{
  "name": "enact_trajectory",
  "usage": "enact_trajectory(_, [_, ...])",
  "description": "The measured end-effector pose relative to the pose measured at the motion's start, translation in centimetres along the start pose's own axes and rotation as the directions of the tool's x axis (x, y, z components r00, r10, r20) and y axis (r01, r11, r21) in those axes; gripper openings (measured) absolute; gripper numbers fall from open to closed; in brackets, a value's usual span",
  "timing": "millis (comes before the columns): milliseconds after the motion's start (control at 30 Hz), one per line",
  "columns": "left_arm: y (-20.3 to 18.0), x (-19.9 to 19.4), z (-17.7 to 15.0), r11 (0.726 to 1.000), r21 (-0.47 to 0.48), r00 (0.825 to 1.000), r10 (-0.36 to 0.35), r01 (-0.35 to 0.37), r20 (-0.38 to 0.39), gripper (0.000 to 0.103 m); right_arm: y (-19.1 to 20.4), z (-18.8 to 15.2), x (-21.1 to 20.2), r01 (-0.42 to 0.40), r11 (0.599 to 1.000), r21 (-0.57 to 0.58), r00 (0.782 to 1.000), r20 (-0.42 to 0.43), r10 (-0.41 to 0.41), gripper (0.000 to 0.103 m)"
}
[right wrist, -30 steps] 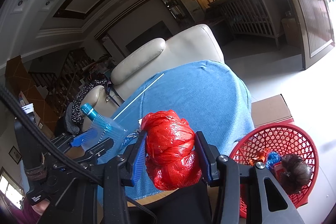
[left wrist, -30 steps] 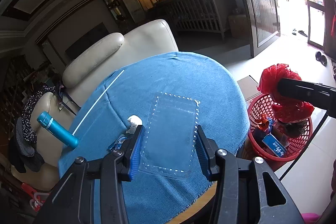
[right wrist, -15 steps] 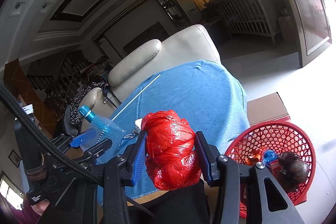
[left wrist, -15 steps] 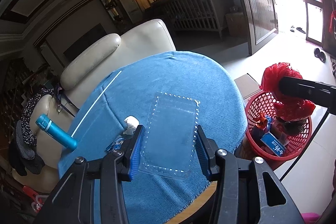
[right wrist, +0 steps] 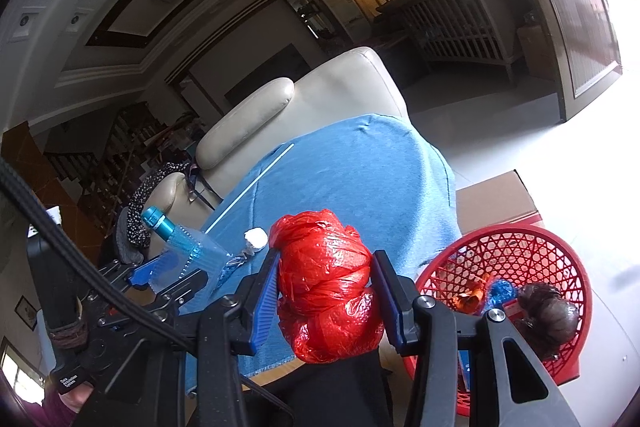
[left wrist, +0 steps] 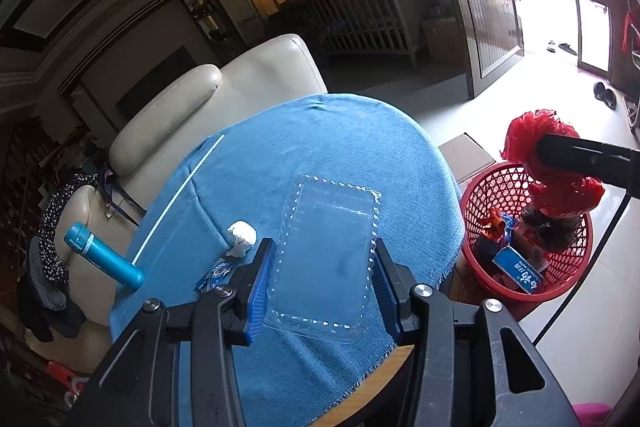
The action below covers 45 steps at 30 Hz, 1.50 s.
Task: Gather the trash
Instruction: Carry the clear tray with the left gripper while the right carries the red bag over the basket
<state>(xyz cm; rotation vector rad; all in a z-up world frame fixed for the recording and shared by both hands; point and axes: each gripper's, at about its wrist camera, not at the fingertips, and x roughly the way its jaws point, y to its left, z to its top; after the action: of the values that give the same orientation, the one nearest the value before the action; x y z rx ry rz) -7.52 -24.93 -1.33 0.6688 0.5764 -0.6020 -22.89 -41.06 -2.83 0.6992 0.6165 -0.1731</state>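
My left gripper (left wrist: pixel 324 279) is shut on a clear plastic tray (left wrist: pixel 328 255), held above the blue-clothed round table (left wrist: pixel 320 147). My right gripper (right wrist: pixel 326 287) is shut on a crumpled red plastic bag (right wrist: pixel 326 287), held beside the table edge, to the left of the red mesh basket (right wrist: pixel 520 247). In the left wrist view the red bag (left wrist: pixel 532 131) hangs over the basket (left wrist: pixel 492 183). A white crumpled tissue (left wrist: pixel 242 233), a blue wrapper (left wrist: pixel 214 275) and a thin white stick (left wrist: pixel 180 187) lie on the cloth.
The basket holds several pieces of trash, among them a blue box (left wrist: pixel 518 269) and a dark bag (right wrist: pixel 548 315). A blue bottle (left wrist: pixel 102 255) lies left of the table. A cream armchair (left wrist: pixel 224 95) stands behind it. A cardboard box (right wrist: pixel 496 199) sits by the basket.
Both grippers have drifted slightly; the basket has slid a little left in the right wrist view. Both holds are unchanged.
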Motion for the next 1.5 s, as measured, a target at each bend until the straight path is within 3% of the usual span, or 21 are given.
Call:
enact_trajectory(633, [-3.3,1.9,1.7,0.996,0.078,0.999,-0.040,0.039,0.003,0.049,-3.0,0.2,-1.5,0.057,0.997,0.049,0.998,0.028,-0.059,0.048])
enact_trajectory(1500, [-9.1,6.7,4.5,0.970,0.165,0.983,-0.169,0.178,-0.065,0.049,-10.9,0.6,-1.1,0.185,0.962,0.201,0.982,0.011,-0.191,0.049])
